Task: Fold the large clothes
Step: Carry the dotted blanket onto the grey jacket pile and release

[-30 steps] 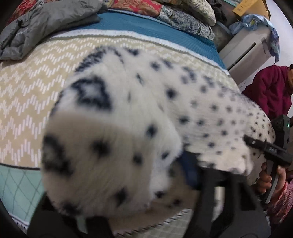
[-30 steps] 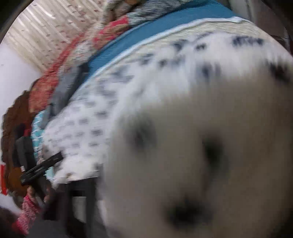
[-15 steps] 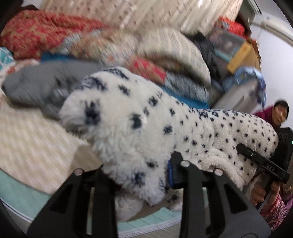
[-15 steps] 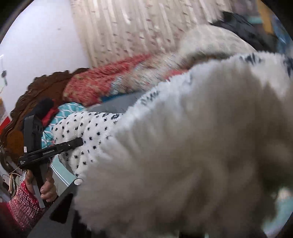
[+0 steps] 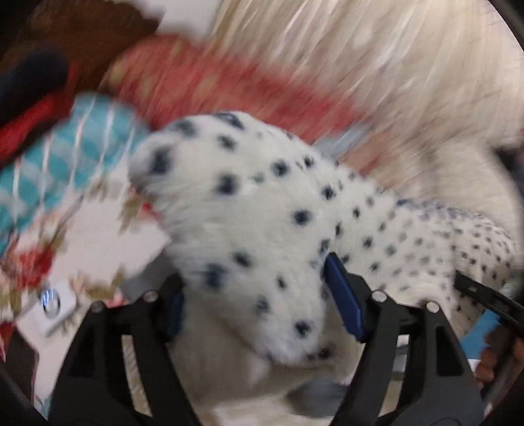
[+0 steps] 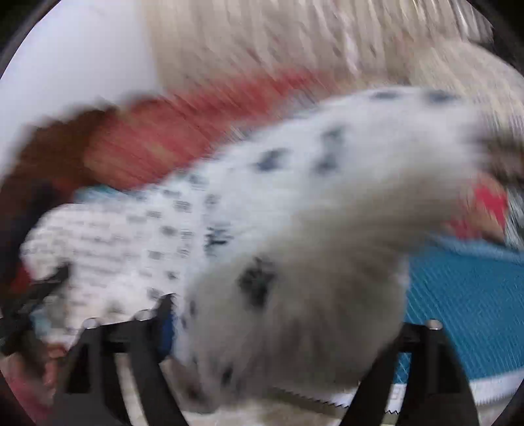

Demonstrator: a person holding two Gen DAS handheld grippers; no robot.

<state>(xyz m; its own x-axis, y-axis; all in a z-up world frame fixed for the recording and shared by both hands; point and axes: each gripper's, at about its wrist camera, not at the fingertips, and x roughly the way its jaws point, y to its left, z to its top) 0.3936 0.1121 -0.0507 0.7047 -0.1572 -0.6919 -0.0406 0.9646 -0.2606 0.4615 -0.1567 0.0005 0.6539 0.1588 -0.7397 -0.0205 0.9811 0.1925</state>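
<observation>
A white fleece garment with dark spots hangs stretched between both grippers. In the left wrist view my left gripper has its jaws opening wide. A thick fold of the fleece still lies between them, and the blue face of the right pad shows bare. My right gripper is also opening, with a blurred bunch of the garment filling the gap between its fingers. Each gripper shows at the far end of the garment in the other's view: the right one, the left one.
A red patterned quilt and a cream curtain lie behind. A teal patterned cloth and a flowered white cover are at the left. Blue bedspread shows at the right. A dark wooden headboard stands far left.
Both grippers swept fast across the bed toward the headboard, carrying the garment. Their jaws went from pinched on the fleece to spread wide. The views are blurred by the motion.
</observation>
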